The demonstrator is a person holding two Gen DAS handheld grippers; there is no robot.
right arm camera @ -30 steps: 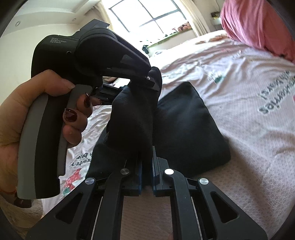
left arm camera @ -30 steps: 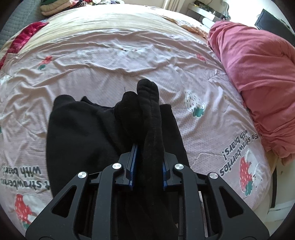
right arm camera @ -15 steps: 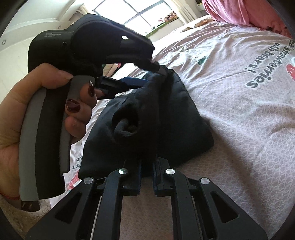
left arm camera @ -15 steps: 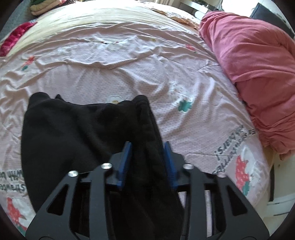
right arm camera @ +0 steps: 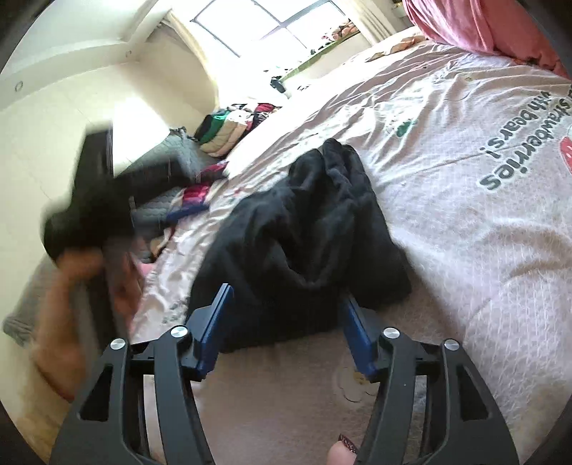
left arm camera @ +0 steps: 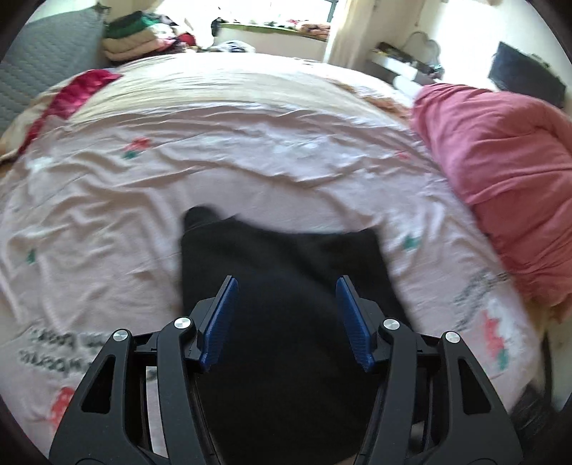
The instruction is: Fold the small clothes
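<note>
A black garment [left arm camera: 286, 272] lies bunched on the pink strawberry bedsheet [left arm camera: 250, 150]. My left gripper [left arm camera: 287, 280] hovers over its near part. Its jaws are opening, and the cloth lies below and between the blue pads [left arm camera: 218, 318] without being pressed. In the right wrist view the same garment [right arm camera: 304, 221] is a rumpled heap with a fold on top. My right gripper [right arm camera: 286, 297] sits at its near edge. Its jaws are also opening, and its pads [right arm camera: 212, 325] stand apart on either side of the cloth edge. A blurred hand [right arm camera: 68, 286] holds the other tool at the left.
A pink duvet [left arm camera: 500, 179] is piled along the bed's right side, near the edge. A stack of folded clothes [left arm camera: 132, 39], a red cloth [left arm camera: 71, 96] and a grey quilted cushion [left arm camera: 43, 60] lie at the far end. A window [right arm camera: 279, 25] lights the room.
Both grippers were shut on raised folds of the black garment. Both have now spread their jaws, and the cloth has dropped onto the bed. The left gripper has swung away, leaving its view blurred.
</note>
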